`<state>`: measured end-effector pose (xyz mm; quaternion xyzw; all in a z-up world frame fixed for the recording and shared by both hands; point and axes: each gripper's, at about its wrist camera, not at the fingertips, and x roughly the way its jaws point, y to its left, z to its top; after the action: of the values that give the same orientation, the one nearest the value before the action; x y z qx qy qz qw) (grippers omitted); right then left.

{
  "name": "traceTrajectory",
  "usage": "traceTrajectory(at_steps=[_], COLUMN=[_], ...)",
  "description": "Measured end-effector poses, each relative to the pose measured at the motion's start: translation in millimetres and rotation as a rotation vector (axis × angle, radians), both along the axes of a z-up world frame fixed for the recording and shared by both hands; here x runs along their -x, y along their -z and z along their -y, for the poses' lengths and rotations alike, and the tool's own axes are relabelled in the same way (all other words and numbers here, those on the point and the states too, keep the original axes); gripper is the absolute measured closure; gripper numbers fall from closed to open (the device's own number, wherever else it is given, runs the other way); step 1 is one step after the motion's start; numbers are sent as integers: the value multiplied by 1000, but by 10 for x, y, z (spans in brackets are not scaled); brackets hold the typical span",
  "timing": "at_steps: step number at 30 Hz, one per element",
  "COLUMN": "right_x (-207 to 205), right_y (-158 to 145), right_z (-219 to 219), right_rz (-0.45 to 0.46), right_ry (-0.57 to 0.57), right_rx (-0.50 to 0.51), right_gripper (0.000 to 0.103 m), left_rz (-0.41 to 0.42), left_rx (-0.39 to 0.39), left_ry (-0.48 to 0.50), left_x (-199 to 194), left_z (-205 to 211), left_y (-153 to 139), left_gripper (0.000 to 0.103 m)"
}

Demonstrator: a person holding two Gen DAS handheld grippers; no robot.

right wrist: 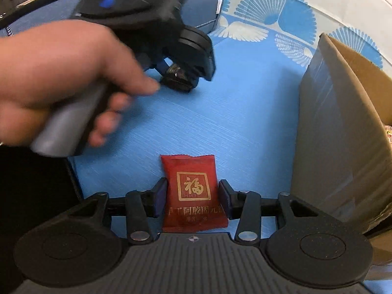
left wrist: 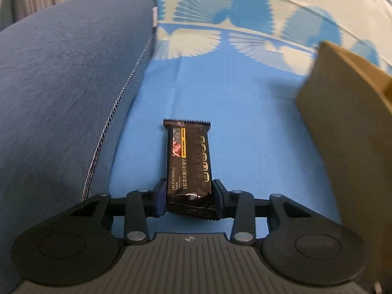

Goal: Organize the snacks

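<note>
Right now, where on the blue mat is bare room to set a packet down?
Bare mat lies between the red packet, the cardboard box and the left tongs. Crowded: the strip along the blue cushion, where the black packet lies.

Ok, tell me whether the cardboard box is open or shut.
Open: the cardboard box has a raised flap, and its brown interior shows behind.

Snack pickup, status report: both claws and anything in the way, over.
Left claw shut on black snack bar. Right claw around red snack packet, grip unconfirmed. Cardboard box to the right, blue mat between is bare.
</note>
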<state>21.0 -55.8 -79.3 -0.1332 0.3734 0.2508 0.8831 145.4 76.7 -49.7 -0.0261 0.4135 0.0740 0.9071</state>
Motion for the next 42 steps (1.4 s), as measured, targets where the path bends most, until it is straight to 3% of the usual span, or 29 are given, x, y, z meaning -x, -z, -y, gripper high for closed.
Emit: traceTrajectory(at_steps=[5,11,15,19,37,39,42], right_x=[-33,-87,-153,-163,-138,-129,-117], right_y=[31,47,66,75,101,91,85], right_z=[31,84,104,146,130,130,120], right_rz=[-13,-22,-30,-38,-8,0,8], right_ry=[8,4,7,30,22,17,8], right_rx=[-18,-27,-35,-51,-53,-56,-48], right_gripper=[53,43,38,35,36,48,52], left_rz=[-56,-92,-104,-120,-100,-98,-90], left_rx=[99,215,217,217,168,153,145], left_ry=[102,61,28,66,65,72,86], left_x=[554,802,763,715,701,685,653], left_z=[14,-113,-122,-85,3,35,72], left_y=[-49,-72,-42,-18,21,30,47], left_gripper=[60,57,41,33,32,32,32])
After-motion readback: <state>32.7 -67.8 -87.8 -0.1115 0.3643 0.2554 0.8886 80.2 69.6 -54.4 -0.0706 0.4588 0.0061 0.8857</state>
